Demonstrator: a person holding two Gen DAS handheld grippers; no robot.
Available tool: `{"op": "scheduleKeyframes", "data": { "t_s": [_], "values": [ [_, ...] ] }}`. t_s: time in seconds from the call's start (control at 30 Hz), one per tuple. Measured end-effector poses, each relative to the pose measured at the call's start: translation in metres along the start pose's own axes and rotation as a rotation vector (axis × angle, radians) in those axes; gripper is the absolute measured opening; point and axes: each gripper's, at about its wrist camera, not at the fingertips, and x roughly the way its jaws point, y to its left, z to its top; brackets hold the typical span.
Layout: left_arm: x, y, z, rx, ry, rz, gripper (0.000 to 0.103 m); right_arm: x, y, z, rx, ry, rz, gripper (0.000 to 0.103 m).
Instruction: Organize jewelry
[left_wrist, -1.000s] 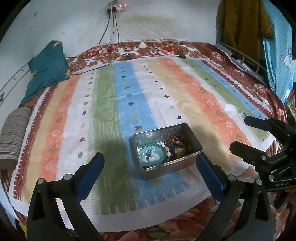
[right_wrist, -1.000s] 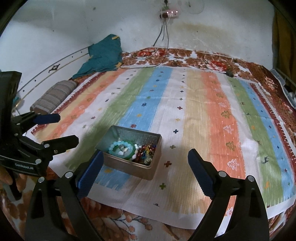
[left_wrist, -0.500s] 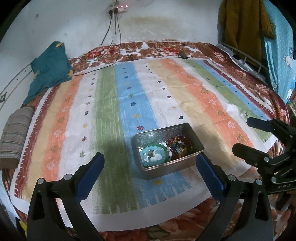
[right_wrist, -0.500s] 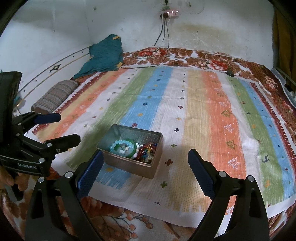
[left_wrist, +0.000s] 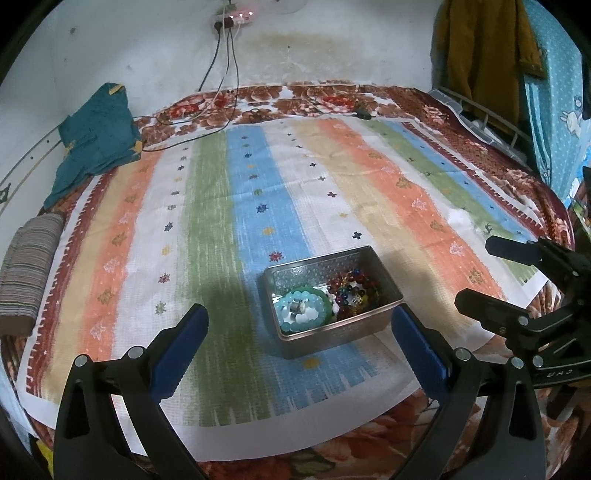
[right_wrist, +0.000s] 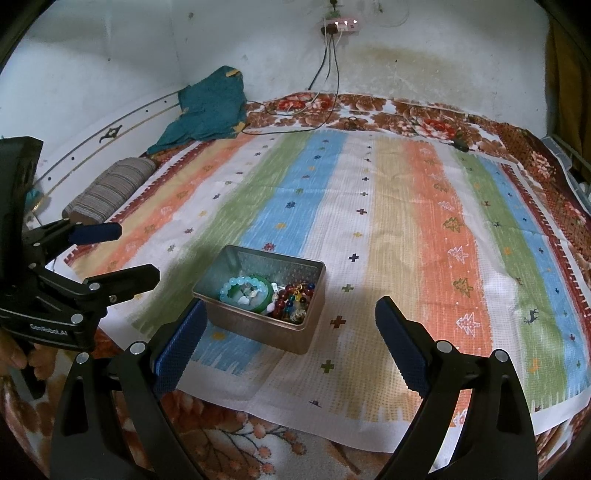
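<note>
A metal tin (left_wrist: 391, 295) (right_wrist: 258, 328) stands on the striped cloth near its front edge. Inside lie a pale blue bead bracelet (left_wrist: 291, 304) (right_wrist: 236, 286) on a green ring, and a tangle of dark red and coloured beads (left_wrist: 351, 288) (right_wrist: 293, 297). My left gripper (left_wrist: 299, 343) hangs open just short of the tin, nothing between its blue pads. My right gripper (right_wrist: 290, 345) is open too, its left pad close to the tin's near corner. Each gripper shows in the other's view, the right gripper (left_wrist: 476, 275) and the left gripper (right_wrist: 136, 254).
A striped cloth (left_wrist: 369, 177) covers a floral blanket (right_wrist: 258, 439) on a bed against a white wall. A teal garment (left_wrist: 96, 136) and a striped roll (left_wrist: 26, 266) lie at the left. Cables (left_wrist: 221, 74) hang from a wall socket. Clothes (left_wrist: 484, 51) hang at right.
Both grippers have pulled back and risen slightly, so the tin sits a little farther off in both views. Nothing was gripped or released.
</note>
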Motion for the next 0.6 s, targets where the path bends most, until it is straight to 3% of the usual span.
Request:
{"op": "scheduleKeyframes", "data": {
  "t_s": [0.6],
  "values": [
    [0.0015, -0.0016, -0.0007, -0.003, 0.007, -0.015, 0.097, 0.0032, -0.0025, 0.0002, 0.015, 0.011, -0.001, 0.093]
  ]
}}
